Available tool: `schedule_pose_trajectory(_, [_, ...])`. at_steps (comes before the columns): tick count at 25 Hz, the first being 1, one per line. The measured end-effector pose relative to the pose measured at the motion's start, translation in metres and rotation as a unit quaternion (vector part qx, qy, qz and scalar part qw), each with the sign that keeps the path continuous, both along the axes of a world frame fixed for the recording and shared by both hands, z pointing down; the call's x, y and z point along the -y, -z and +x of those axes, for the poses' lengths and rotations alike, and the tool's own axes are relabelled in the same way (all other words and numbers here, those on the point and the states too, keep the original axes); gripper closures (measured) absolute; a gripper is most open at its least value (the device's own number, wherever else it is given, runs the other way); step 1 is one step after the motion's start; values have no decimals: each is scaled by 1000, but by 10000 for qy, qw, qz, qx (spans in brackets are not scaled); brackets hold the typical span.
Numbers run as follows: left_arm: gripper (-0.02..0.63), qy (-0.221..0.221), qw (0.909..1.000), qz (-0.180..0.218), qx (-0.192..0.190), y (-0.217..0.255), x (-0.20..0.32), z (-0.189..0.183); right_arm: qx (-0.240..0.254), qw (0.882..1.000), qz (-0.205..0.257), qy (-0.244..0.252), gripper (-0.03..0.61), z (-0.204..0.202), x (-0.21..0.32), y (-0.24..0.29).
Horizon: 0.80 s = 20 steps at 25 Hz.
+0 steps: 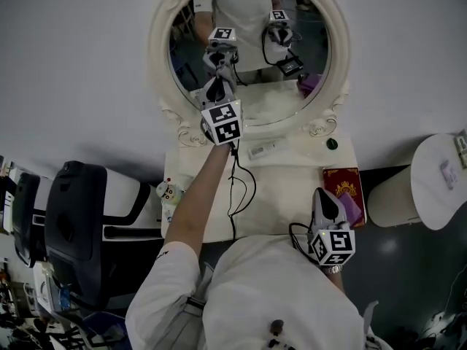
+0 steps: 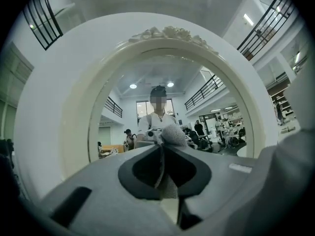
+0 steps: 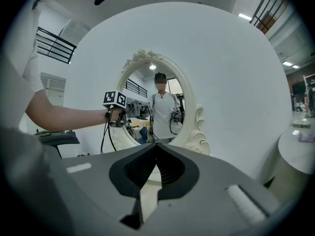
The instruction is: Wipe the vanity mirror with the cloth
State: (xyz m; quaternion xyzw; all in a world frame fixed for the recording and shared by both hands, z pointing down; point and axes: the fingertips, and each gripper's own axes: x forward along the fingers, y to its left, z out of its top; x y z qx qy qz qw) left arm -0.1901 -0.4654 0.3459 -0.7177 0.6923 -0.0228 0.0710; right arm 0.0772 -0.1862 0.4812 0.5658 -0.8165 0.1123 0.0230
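Observation:
The oval vanity mirror [image 1: 159,57] with a white carved frame stands at the back of the white vanity table [image 1: 281,192]. My left gripper [image 1: 217,86] is raised to the lower left of the glass, shut on a grey cloth [image 2: 173,133] that bunches out past the jaw tips toward the glass. In the left gripper view my left gripper [image 2: 161,147] faces the mirror [image 2: 59,107] up close. My right gripper [image 1: 326,197] hangs low over the table's right front, shut with nothing in it. In the right gripper view my right gripper [image 3: 156,146] looks at the mirror [image 3: 189,112] from the side.
A dark red book [image 1: 343,184] lies at the table's right edge with a purple item on it. A white remote-like object [image 1: 264,149] and a small green item [image 1: 332,144] lie near the mirror base. A round white stool [image 1: 427,184] stands right, a black chair [image 1: 69,228] left.

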Motion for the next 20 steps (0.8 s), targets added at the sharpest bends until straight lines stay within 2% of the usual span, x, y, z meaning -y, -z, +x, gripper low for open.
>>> schedule_pose_trajectory(6, [591, 354, 9993, -111, -96, -8, -6, -58, 29, 10000, -73, 32, 571, -32, -9, -4])
schedule_pose_trajectory(13, [591, 748, 9967, -187, -270, -19, -9, -104, 37, 9997, -213, -112, 571, -52, -27, -14])
schedule_pose_trajectory(20, [591, 828, 9962, -131, -223, -28, -11, -115, -98, 9989, -423, -201, 571, -55, -48, -27])
